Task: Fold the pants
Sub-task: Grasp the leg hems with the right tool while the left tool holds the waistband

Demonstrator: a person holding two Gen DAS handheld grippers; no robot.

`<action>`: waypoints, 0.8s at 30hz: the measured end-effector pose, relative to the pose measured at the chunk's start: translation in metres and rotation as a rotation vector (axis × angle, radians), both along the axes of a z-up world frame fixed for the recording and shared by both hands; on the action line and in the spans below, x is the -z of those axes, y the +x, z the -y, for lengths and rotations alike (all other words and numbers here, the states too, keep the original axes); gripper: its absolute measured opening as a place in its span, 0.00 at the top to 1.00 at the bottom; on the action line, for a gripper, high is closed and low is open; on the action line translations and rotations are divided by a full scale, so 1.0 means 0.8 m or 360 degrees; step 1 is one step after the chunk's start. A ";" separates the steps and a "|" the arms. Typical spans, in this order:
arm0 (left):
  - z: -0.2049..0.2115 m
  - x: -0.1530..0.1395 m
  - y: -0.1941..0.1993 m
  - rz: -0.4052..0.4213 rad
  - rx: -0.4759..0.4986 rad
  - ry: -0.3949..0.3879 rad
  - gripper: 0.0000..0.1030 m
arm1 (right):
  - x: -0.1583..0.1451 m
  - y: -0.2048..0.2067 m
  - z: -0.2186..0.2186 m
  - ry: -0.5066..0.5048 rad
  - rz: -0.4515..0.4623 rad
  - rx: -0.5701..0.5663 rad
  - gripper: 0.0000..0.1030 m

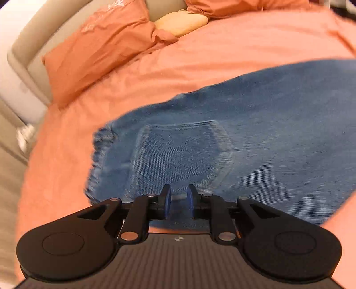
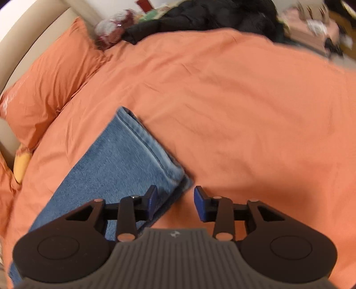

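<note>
Blue jeans [image 1: 244, 133] lie flat on the orange bedspread [image 1: 200, 55], folded lengthwise. In the left wrist view the waistband and a back pocket [image 1: 182, 155] show. My left gripper [image 1: 179, 203] hovers over the near edge of the seat, jaws a little apart and empty. In the right wrist view the leg end of the jeans [image 2: 124, 164] with its hem [image 2: 151, 151] lies at lower left. My right gripper [image 2: 175, 203] is open and empty, its left finger [image 2: 152, 201] over the hem corner.
Orange pillows [image 1: 95, 51] and a yellow cushion [image 1: 182, 22] lie at the beige headboard [image 1: 26, 46]. Dark clothes [image 2: 211, 17] and clutter sit past the bed's far edge. The bed's left edge drops to the floor [image 1: 9, 189].
</note>
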State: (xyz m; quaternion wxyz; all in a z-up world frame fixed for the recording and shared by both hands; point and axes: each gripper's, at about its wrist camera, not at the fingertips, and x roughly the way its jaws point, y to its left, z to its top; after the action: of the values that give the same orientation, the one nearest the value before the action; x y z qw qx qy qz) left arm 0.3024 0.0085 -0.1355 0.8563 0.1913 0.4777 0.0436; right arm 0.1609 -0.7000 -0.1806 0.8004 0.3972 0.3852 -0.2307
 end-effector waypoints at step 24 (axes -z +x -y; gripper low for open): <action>-0.013 0.114 -0.065 0.0120 -0.0831 -0.1583 0.59 | 0.024 0.022 -0.009 -0.0093 0.0121 0.0126 0.81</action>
State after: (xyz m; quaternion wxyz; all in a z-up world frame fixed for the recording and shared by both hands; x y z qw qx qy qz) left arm 0.2505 0.0187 -0.2264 0.8206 -0.3618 0.4413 0.0304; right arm 0.1787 -0.6929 -0.1999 0.8159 0.3972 0.3317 -0.2580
